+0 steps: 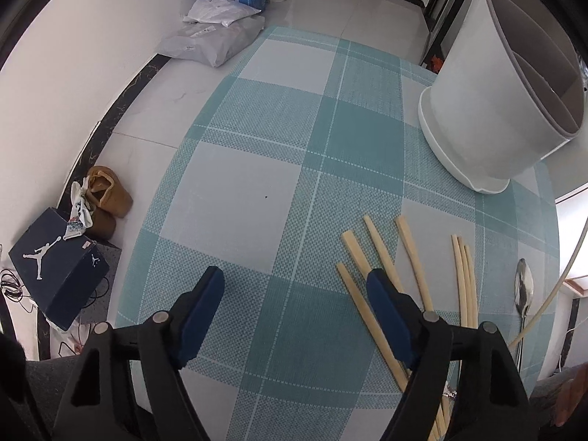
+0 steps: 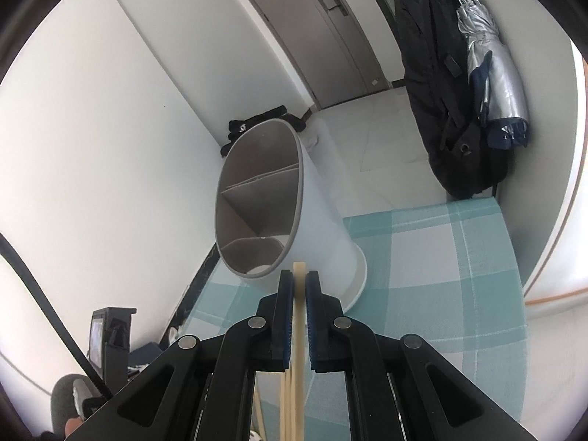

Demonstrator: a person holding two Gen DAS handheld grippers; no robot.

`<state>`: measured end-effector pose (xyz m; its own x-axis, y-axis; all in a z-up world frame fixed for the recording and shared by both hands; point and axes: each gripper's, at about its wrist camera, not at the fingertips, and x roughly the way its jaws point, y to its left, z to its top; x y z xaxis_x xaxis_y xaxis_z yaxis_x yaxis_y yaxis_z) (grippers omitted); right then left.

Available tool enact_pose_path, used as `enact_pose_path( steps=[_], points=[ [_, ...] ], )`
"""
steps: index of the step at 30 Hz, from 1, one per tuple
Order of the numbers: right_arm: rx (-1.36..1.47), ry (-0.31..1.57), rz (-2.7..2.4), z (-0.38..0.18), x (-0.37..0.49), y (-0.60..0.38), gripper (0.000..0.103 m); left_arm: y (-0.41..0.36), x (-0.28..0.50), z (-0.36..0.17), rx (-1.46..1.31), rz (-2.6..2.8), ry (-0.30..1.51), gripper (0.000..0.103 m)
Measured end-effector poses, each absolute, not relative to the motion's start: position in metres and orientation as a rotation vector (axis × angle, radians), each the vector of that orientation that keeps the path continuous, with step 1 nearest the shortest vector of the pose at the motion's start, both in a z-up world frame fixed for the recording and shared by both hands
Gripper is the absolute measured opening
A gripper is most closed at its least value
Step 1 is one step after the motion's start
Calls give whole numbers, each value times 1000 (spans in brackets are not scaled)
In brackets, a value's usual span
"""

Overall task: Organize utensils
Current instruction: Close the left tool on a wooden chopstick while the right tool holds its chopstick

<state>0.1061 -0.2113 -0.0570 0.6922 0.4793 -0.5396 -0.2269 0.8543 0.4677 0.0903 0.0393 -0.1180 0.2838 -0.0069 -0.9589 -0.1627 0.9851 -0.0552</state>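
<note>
My right tool (image 2: 300, 275) is clenched on a bundle of pale chopsticks (image 2: 298, 294). Their blunt ends poke just past the pads at the lower centre of the right wrist view, and their shafts run back down between the fingers toward the bottom edge. Their long axis lies along the line the tool points. Straight ahead of those tips, filling the middle of that frame, is the white utensil holder (image 2: 316, 220). It stands on the checked teal mat (image 2: 441, 257) that covers the bench. Its grey-rimmed mouth faces me, and I can see the dividers that split it into compartments. The nearest compartment sits just above the chopstick ends in the picture. By my judgement the coming move is to carry the bundle forward and over that rim, then tip it so the sticks drop in end first.

My left tool (image 1: 296, 277) is released, with nothing between its pads. It points down at the mat in the lower half of the left wrist view. Loose chopsticks (image 1: 411, 253) lie just right of its right finger, long axes running up the frame, and one passes under that finger. A metal spoon (image 1: 524, 286) lies farther right, near the frame's edge. The holder is at upper right there, well apart from this tool, so my right hand is the one placed for the drop.
</note>
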Motion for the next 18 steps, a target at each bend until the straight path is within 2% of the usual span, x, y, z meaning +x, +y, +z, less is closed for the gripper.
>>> enact_pose_path(
  steps=[6, 10, 14, 18],
  points=[
    [401, 703, 401, -57, 105, -213, 6, 29, 97, -122, -103, 59, 1311, 57],
    [405, 703, 405, -56, 105, -212, 6, 23, 100, -122, -65, 74, 1333, 38],
    [401, 702, 408, -55, 105, -211, 6, 21, 104, -122, -70, 77, 1348, 27],
    [395, 703, 405, -55, 104, -210, 6, 21, 107, -121, -103, 96, 1346, 9]
  ],
)
